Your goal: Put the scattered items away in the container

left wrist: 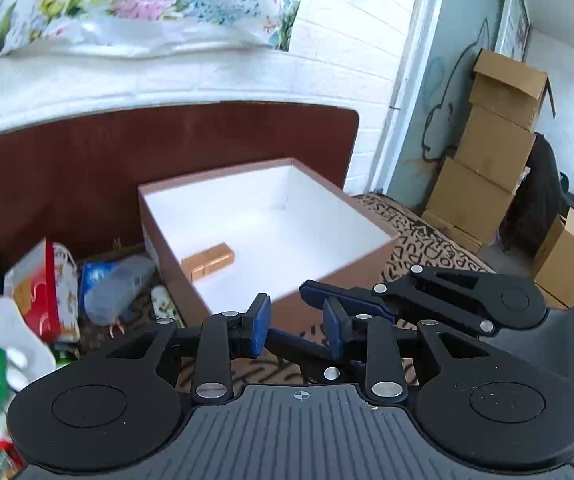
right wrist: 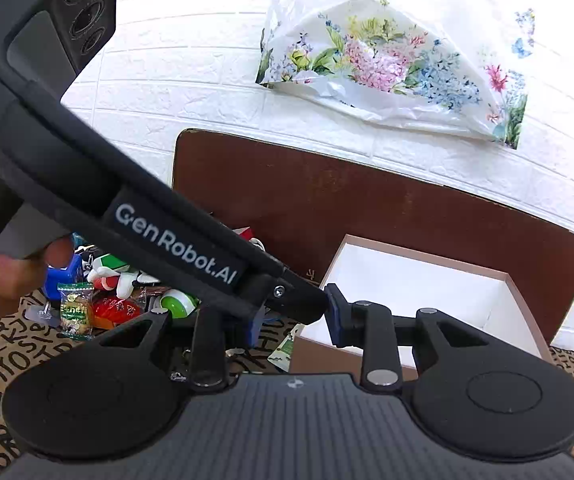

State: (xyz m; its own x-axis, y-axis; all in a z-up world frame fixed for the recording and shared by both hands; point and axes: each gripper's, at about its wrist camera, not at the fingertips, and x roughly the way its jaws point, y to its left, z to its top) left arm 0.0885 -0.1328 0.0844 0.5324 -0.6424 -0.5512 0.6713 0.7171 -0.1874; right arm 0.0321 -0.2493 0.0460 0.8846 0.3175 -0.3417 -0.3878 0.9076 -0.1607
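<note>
From the left wrist view we see our left gripper [left wrist: 297, 330] with its blue pads apart and nothing between them, hovering at the near edge of the container [left wrist: 371, 256], an open brown box with a white inside that stands just beyond the fingertips and slightly right of centre. One item already lies in it: a small gold box [left wrist: 208, 261] at the near left corner of the floor, its long axis running left to right. The scattered items [left wrist: 43, 300] sit to the left of the container, near its left wall, so we judge the next pick lies left of this gripper and the left hand is the nearer one. The right gripper [left wrist: 329, 298] crosses in from the right, its tip just beside our right pad; this pile is blurred and cut off at the frame edge, so we cannot name most pieces. From the right wrist view our right gripper [right wrist: 293, 318] shows pads parted and empty, though the left gripper's black body [right wrist: 175, 248] slants across and covers the left pad. A hand [right wrist: 3, 280] shows at the left edge. The pile [right wrist: 99, 304] lies far left, half hidden behind that body, and the container [right wrist: 521, 308] lies ahead to the right, partly covered
</note>
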